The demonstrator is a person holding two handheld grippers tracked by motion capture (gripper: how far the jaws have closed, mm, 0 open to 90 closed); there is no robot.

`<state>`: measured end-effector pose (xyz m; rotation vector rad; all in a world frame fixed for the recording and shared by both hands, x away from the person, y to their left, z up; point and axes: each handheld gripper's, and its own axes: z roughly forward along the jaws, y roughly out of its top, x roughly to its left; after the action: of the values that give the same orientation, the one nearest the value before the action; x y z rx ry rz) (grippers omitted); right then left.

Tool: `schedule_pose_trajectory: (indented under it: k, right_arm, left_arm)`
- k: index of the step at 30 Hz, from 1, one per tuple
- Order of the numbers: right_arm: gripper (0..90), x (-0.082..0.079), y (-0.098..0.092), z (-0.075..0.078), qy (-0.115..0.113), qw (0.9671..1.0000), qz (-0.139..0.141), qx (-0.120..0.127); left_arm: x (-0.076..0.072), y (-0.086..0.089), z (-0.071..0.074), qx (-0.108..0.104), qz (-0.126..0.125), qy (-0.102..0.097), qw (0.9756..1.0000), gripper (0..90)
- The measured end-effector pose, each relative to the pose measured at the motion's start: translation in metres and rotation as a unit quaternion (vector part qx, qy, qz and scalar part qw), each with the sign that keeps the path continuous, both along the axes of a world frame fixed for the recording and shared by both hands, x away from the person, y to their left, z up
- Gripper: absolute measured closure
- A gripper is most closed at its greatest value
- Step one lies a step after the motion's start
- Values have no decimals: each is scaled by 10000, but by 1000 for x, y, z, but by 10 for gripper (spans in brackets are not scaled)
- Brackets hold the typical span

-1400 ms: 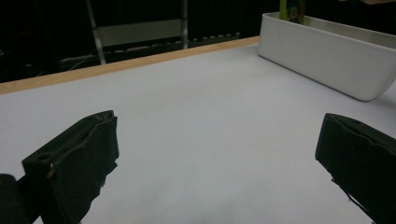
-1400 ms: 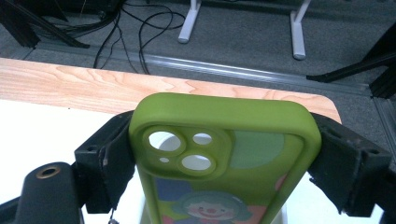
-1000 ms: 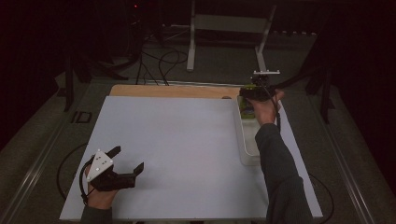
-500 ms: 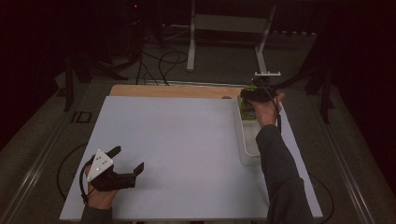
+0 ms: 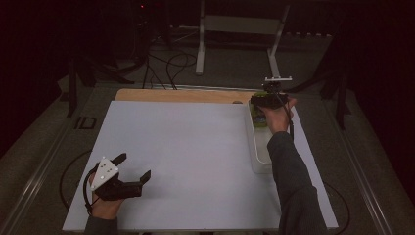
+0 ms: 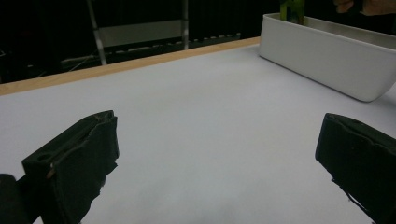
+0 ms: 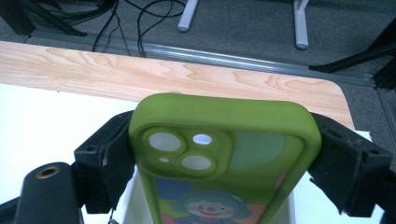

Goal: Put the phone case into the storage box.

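Phone case [image 7: 224, 158], clown-printed, clamped in right tongs [image 7: 224, 154].

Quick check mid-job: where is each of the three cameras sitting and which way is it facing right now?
High view: above the near edge, looking forward and down on the white table; both forearms, left claw and right claw show.
Left gripper view: rides the left claw low over the table, facing the white bin; its open jaws show.
Right gripper view: rides the right claw, facing the table's far wooden edge; jaws clamp a green phone case.
Shared: the high and left gripper views both show the bin.
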<state>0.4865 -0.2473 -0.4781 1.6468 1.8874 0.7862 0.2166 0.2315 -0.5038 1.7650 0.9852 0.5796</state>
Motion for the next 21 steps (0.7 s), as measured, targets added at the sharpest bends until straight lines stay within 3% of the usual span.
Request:
schedule_pose_trajectory:
  k: [21]
  right_arm:
    - [150, 1, 3, -4, 39, 9999, 7, -98]
  left_arm:
    - [0, 2, 1, -14, 21, -17, 10000, 0]
